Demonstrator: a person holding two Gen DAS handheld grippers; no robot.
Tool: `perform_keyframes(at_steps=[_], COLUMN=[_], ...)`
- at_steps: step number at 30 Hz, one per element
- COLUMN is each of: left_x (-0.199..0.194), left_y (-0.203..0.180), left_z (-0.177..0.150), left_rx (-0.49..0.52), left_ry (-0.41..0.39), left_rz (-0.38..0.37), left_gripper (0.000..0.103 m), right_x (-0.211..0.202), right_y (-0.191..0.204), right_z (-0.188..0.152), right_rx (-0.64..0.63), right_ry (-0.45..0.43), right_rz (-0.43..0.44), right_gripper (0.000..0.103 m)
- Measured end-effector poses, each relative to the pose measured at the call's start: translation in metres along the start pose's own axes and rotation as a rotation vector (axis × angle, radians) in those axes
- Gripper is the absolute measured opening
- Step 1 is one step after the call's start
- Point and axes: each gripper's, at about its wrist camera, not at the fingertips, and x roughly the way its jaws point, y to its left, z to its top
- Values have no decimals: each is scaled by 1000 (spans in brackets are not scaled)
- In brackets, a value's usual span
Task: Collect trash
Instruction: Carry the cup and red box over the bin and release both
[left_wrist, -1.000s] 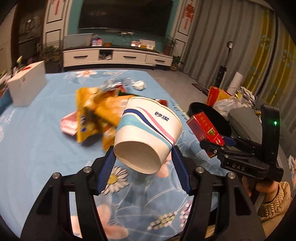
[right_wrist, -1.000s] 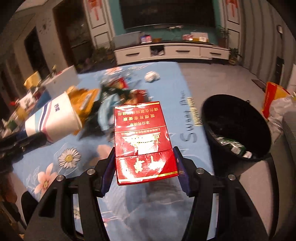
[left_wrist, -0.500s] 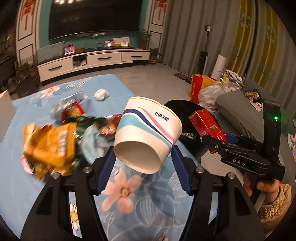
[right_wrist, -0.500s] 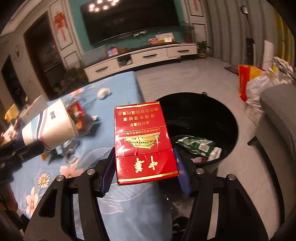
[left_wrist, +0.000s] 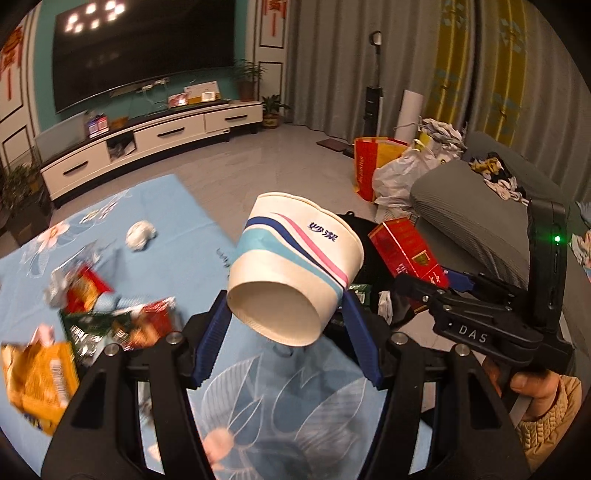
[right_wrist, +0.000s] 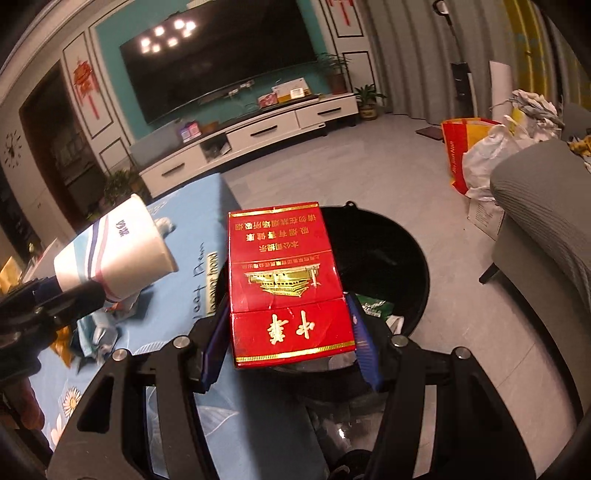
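— Well, what has the left gripper (left_wrist: 286, 326) got?
— A paper cup (left_wrist: 295, 273), clamped at its base, held over the blue tablecloth (left_wrist: 184, 236).
— And the right gripper (right_wrist: 290, 339)?
— Clenched on a red cigarette pack (right_wrist: 286, 280) — the black bin (right_wrist: 399, 254) lies past it at 1 o'clock.

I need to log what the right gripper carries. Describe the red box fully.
The red box is a glossy cardboard cigarette pack with gold Chinese lettering, a gold building emblem and gold trim. It looks closed and slightly scuffed. The right gripper clamps its lower sides between blue pads, and it juts forward above the open black bin, touching nothing else.
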Motion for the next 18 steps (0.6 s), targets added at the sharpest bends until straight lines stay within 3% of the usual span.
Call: perform_keyframes(at_steps=[13,18], left_x=[72,92], left_y=[-21,-16], left_z=[25,26], left_rx=[52,21], left_ry=[74,108], left_rz=[-35,-51], left_gripper=[63,63], right_x=[38,43], right_y=[-26,-33], right_z=[9,8], right_rx=[68,76], right_ry=[54,64], right_rz=[-40,-61], right_gripper=[60,73])
